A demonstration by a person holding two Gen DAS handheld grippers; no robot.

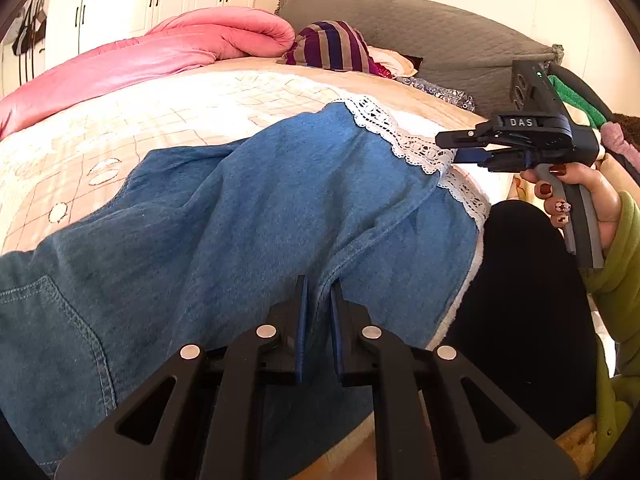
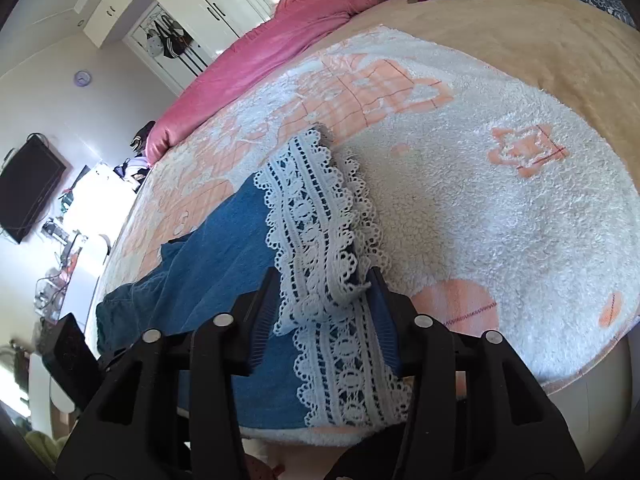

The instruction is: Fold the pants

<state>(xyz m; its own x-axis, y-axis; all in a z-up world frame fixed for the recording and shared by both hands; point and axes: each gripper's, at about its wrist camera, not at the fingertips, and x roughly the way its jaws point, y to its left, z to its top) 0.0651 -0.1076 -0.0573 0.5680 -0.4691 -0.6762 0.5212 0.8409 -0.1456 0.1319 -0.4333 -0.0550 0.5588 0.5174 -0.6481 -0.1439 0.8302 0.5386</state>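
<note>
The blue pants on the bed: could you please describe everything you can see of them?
The blue pants look like soft denim with white lace trim at the leg hems and a stitched pocket near the left wrist view's left edge. They lie rumpled across the white and peach blanket. The left hand-held gripper pinches a fabric ridge; the right hand-held gripper straddles the lace hem, jaws apart.

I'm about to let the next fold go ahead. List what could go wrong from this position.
1. The left gripper is shut on a thin ridge of the denim pants; a pull may slip off it.
2. The right gripper stands open around the lace hem; the open lacework could snag a finger or stay behind.
3. The hem end lies near the bed edge, so loose cloth could slide off.
</note>
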